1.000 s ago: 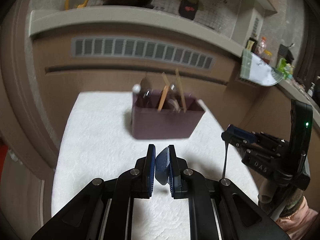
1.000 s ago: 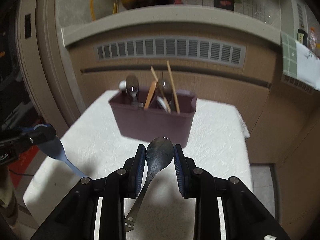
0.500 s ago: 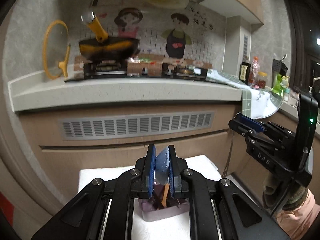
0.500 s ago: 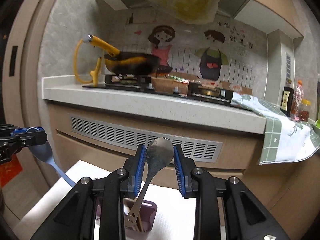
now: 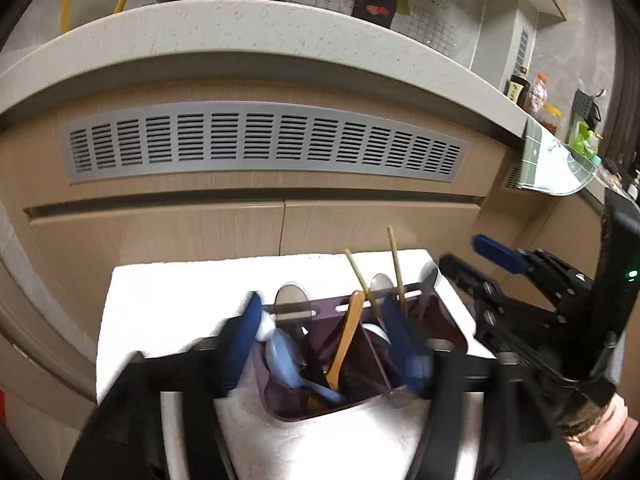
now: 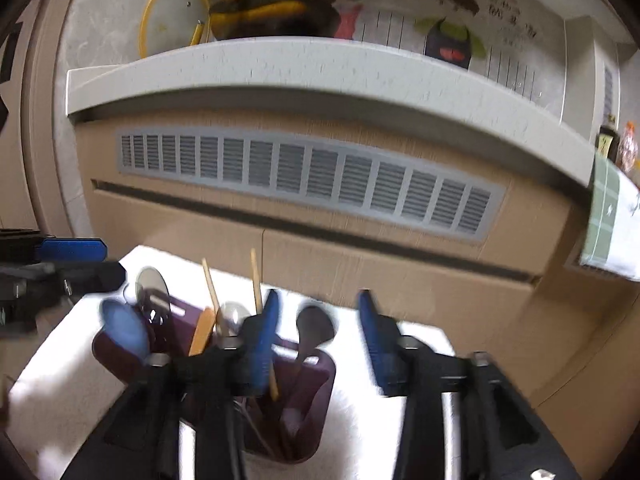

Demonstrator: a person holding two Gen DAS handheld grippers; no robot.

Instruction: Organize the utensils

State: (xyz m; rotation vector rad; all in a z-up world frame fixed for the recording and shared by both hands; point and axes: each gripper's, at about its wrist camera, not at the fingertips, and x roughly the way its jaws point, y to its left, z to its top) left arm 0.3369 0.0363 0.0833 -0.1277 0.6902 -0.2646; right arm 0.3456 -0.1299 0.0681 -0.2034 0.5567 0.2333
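On the bench [image 5: 168, 292], draped in nubbly white towelling, sits a glossy plum plastic caddy [image 5: 448, 332] with slotted handles; steel spoons, wooden chopsticks and a flat wooden spoon [image 5: 344, 340] stand in its compartments. Left gripper [image 5: 324, 340] hangs over it, ribbed blue fingers parting — a matte pale-blue spoon [image 5: 284, 356] lies loose below; right gripper [image 6: 316, 328] likewise spreads above a grey metal spoon [image 6: 314, 328] leaning in the caddy's right end.

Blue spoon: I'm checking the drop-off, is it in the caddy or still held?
In the caddy. The blue spoon sits inside; the left gripper is opening, pads clear of it.
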